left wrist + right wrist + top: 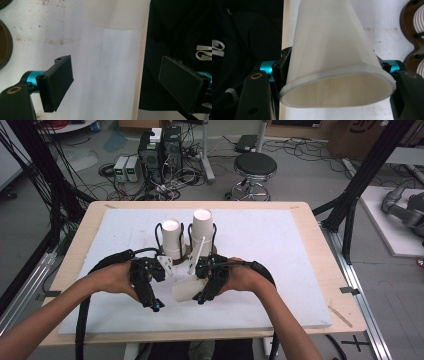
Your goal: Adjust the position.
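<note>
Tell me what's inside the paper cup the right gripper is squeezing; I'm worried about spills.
The paper cup in the right gripper looks empty: through its squashed rim, the right gripper view shows bare cream wall. The bottom is hidden from the camera.

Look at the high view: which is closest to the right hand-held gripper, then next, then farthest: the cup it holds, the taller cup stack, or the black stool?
1. The paper cup, squeezed in the right hand-held gripper, near the table's front.
2. The taller cup stack, upright in its holder at mid-table, just beyond.
3. The black stool, on the floor behind the table.
</note>
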`<state>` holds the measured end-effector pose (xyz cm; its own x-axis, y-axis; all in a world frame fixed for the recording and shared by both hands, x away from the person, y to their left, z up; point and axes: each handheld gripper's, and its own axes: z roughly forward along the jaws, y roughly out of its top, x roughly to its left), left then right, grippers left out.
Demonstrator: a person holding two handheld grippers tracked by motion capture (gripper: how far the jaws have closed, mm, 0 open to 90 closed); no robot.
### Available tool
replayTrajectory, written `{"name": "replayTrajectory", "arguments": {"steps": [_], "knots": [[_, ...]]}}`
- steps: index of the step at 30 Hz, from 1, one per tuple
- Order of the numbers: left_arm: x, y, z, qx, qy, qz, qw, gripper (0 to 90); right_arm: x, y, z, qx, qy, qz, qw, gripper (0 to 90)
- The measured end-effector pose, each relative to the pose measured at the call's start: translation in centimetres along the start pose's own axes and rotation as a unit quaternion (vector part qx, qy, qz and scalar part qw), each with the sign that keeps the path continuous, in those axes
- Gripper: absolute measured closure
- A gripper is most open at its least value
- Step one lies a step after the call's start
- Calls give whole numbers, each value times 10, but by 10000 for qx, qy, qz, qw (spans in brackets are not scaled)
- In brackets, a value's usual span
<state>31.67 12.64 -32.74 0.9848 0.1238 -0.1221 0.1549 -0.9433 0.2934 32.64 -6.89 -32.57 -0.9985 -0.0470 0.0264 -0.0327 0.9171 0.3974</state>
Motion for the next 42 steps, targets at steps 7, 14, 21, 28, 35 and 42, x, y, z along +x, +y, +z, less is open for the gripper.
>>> {"name": "replayTrajectory", "arguments": {"steps": [7,14,21,28,35,42], "knots": [[1,6,5,69,-45,-16,10000,122,0,4,0,109,28,-76,9999,342],[3,15,10,185,-112,45,9998,126,0,6,2,169,59,-112,9998,343],[2,22,16,192,-173,0,9997,129,2,8,4,143,104,-173,9997,343],[4,27,19,221,-217,44,9995,131,3,9,4,118,114,-217,9996,343],[6,28,21,253,-249,97,9993,137,3,9,2,66,119,-252,9996,344],[6,27,19,130,-219,153,9996,151,3,8,0,-10,101,-193,9998,344]]}}
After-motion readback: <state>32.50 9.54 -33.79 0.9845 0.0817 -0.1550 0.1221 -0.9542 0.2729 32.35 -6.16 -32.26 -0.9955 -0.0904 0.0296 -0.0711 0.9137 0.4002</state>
